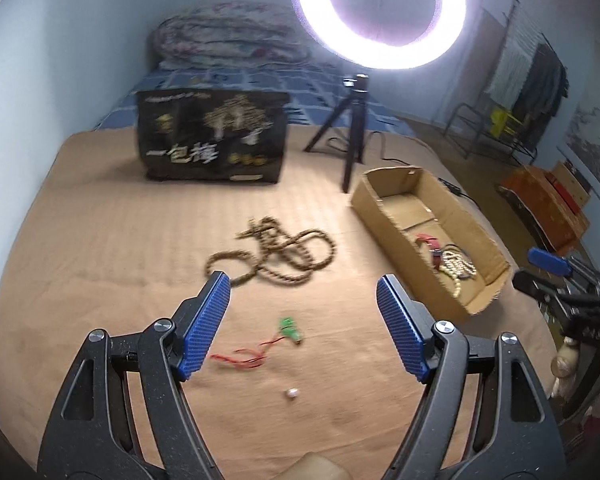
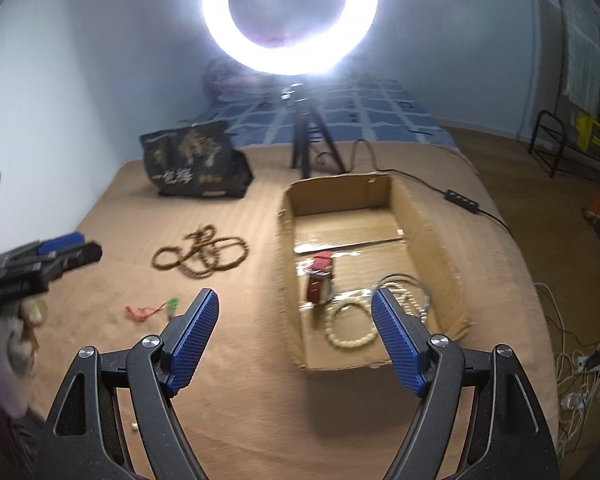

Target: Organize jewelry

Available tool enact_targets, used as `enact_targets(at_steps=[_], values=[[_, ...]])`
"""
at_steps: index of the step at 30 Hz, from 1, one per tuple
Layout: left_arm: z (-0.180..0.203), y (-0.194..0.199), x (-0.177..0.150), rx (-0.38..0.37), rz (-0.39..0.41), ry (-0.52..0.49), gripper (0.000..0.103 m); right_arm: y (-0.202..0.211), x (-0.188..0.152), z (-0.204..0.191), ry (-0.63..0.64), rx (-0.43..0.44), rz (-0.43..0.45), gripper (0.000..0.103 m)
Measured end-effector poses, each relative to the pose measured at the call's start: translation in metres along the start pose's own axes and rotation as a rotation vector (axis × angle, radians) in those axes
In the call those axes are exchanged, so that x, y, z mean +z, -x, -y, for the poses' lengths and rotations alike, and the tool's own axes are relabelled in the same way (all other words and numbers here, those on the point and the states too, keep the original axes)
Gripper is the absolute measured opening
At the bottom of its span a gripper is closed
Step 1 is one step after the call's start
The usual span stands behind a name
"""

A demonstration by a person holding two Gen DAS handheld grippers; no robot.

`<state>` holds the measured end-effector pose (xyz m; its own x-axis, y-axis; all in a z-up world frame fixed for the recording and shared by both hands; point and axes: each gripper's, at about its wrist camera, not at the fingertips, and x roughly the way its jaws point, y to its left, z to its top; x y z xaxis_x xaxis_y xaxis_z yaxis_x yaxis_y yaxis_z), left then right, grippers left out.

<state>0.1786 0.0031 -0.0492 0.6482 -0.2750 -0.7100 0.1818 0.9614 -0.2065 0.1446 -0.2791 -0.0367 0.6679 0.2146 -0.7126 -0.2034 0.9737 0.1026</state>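
Observation:
A long brown bead necklace (image 1: 274, 254) lies tangled on the tan bedcover; it also shows in the right wrist view (image 2: 202, 256). A green pendant on a red cord (image 1: 278, 338) lies nearer, also seen from the right (image 2: 160, 309). A small white bead (image 1: 291, 393) lies close by. An open cardboard box (image 1: 396, 240) (image 2: 424, 224) holds a red watch strap (image 2: 321, 278), a cream bead bracelet (image 2: 350, 330) and a thin ring-shaped bangle (image 2: 410, 286). My left gripper (image 1: 302, 284) is open above the pendant. My right gripper (image 2: 296, 300) is open over the box's near left edge.
A black printed bag (image 1: 214, 140) stands at the back. A ring light (image 1: 380, 12) on a black tripod (image 1: 350, 132) stands behind the box, its cable (image 2: 460, 200) trailing right. Folded quilt (image 1: 228, 36) lies farther back. Cables lie on the floor (image 2: 580, 368) to the right.

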Motion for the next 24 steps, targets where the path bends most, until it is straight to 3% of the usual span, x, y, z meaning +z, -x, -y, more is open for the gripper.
enact_targets(at_steps=[6,20,24], values=[[-0.023,-0.008,-0.012,0.021,-0.041,0.012,0.078,-0.011,-0.01,-0.028,0.061,0.039,-0.036,0.079],[-0.027,-0.041,-0.045,-0.001,-0.157,-0.04,0.078,-0.029,-0.046,-0.079,0.152,0.179,-0.155,0.079],[-0.027,-0.051,-0.048,-0.013,-0.18,-0.046,0.07,-0.029,-0.061,-0.088,0.168,0.206,-0.169,0.079]])
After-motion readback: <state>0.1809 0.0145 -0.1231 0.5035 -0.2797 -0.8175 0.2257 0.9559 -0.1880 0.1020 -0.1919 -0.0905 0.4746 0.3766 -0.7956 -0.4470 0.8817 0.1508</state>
